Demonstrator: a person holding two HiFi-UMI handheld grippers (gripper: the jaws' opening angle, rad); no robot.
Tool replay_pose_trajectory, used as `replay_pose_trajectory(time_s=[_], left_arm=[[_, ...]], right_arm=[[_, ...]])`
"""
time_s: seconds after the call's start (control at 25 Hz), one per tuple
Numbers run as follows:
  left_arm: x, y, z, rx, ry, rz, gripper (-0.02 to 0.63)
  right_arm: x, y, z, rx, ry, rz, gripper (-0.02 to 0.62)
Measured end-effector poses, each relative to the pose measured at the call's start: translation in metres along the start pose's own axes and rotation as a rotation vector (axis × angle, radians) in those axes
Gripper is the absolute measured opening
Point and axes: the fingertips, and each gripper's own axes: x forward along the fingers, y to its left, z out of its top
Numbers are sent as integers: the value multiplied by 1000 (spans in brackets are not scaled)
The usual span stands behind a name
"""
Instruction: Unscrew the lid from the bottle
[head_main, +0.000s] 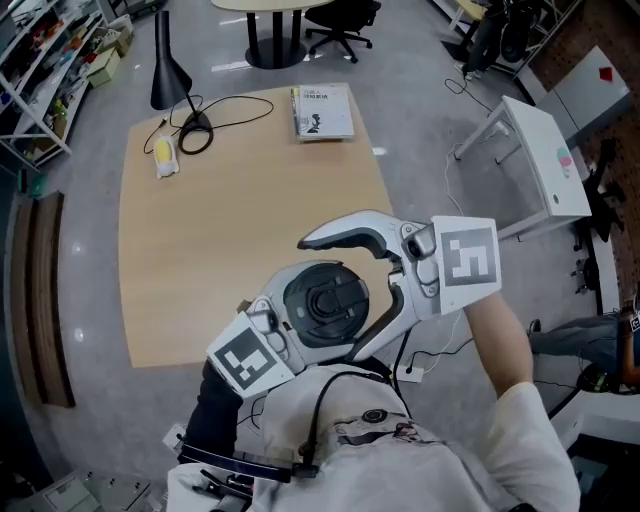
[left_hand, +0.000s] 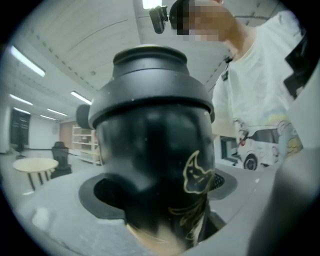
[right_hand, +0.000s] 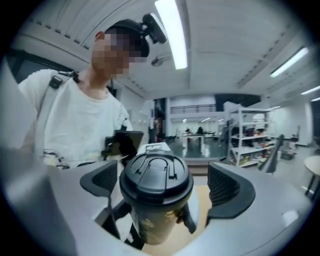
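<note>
While the left gripper (left_hand: 160, 192) fingers clamp the bottle (left_hand: 150, 150) aloft over the worktop (head_main: 200, 250) edge, its lid (right_hand: 156, 175) points up.
Right gripper (right_hand: 165, 186) fingers (right_hand: 231, 187) stand apart, flanking the lid without touching; closing should catch it.

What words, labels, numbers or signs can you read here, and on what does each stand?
No words can be read anywhere.
On the book: cover print, too small to read.
On the bottle: a gold emblem, no letters.
On the marker cubes: black-and-white square patterns, no letters.
On the shirt: a car picture, no legible words.
</note>
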Motion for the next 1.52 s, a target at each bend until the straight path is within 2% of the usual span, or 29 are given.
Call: replay_pose_trajectory(time_s=[0.08,0.16,0.28,0.36,0.4,0.44,0.52,0.6,0.68,0.76,0.84,0.88,0.96,1.04,1.12,1.2,1.24,1.28,1.36,1.52], left_arm=[[0,28,-6,15,39,174,457],[-2,50,-10,14,54,322,457],[2,73,-10,-1,57,483,457],[9,86,-3,6,47,533,457],[14,88,2,20,35,522,457],[19,84,7,40,15,472,457],[27,55,13,55,-40,271,457],[29,21,12,25,-73,57,457],[27,1,11,-1,-75,-79,457],[26,-7,13,-7,-74,-147,457],[25,1,11,-46,-75,-129,457],[23,12,5,-85,-70,-79,457],[12,47,-11,-160,-55,107,457],[-10,94,-28,-189,-49,378,457],[-45,136,-43,-186,-36,672,457],[-82,165,-47,-175,-42,916,457],[-97,175,-45,-168,-47,1002,457],[-108,181,-42,-156,-44,1062,457],[-117,188,-35,-120,-21,1117,457],[-110,193,-25,-81,-14,1109,457]], right_arm=[[-10,-23,11,47,-127,-188,563],[-11,-38,9,15,-128,-326,544],[-13,-51,1,-13,-96,-462,469],[-25,-59,6,-17,-124,-499,468],[-31,-60,8,-28,-135,-488,466],[-34,-55,9,-46,-137,-447,466],[-33,-32,2,-83,-137,-285,466],[-31,-8,-2,-73,-181,-109,466],[-31,1,11,-43,-239,-3,466],[-34,-4,32,-26,-310,15,466],[-42,-20,44,-29,-370,-64,466],[-47,-33,45,-36,-375,-152,466],[-60,-66,34,-57,-320,-415,466],[-83,-97,11,-74,-217,-726,466],[-113,-120,-15,-65,-170,-993,468],[-141,-132,-35,-14,-193,-1182,468],[-151,-134,-44,15,-212,-1247,468],[-160,-135,-50,37,-226,-1297,468],[-168,-136,-59,59,-235,-1351,468],[-170,-138,-64,59,-231,-1378,468]])
